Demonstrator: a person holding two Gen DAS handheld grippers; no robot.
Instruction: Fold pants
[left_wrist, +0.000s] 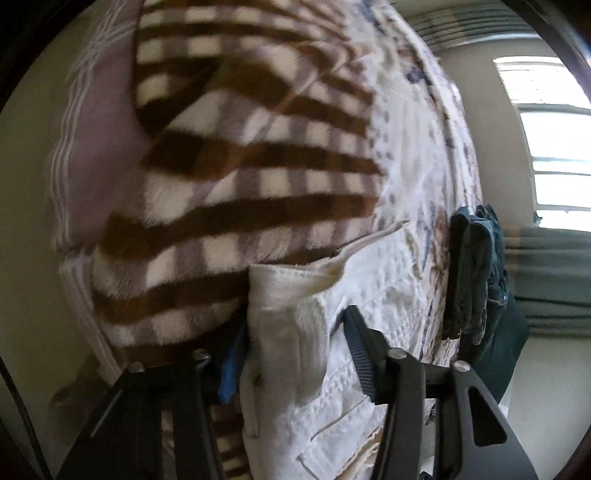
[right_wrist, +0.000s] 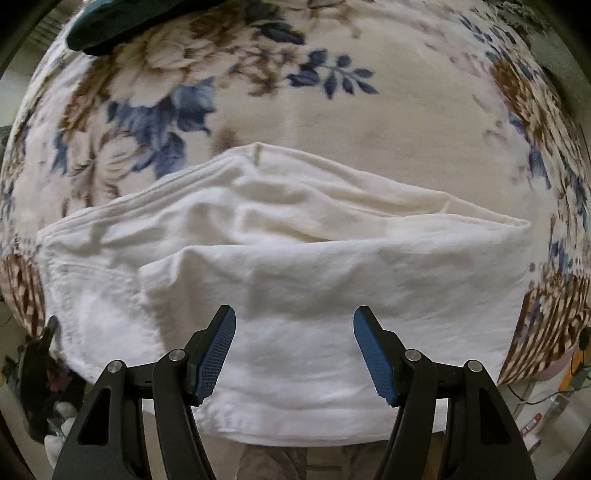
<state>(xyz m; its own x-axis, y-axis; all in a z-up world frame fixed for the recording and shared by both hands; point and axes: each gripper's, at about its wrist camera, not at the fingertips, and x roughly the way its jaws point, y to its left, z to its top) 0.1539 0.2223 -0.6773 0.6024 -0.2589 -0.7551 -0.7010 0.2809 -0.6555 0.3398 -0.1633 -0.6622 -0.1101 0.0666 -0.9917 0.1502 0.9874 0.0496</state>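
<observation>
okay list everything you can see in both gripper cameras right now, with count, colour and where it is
white pants: one, white, lying folded on the bed, under both grippers
floral blanket: one, cream with blue and brown flowers, covering the bed beneath the pants
plaid blanket: one, brown and white check, heaped at the far end of the bed in the left view
pillow: one, mauve with pale stripes, beside the plaid blanket
dark clothes: a small pile, dark blue-green, at the bed's edge
window: one, bright, on the far wall
left gripper: one, black with blue pads, a fold of the pants between its fingers
right gripper: one, black with blue pads, open above the pants
</observation>
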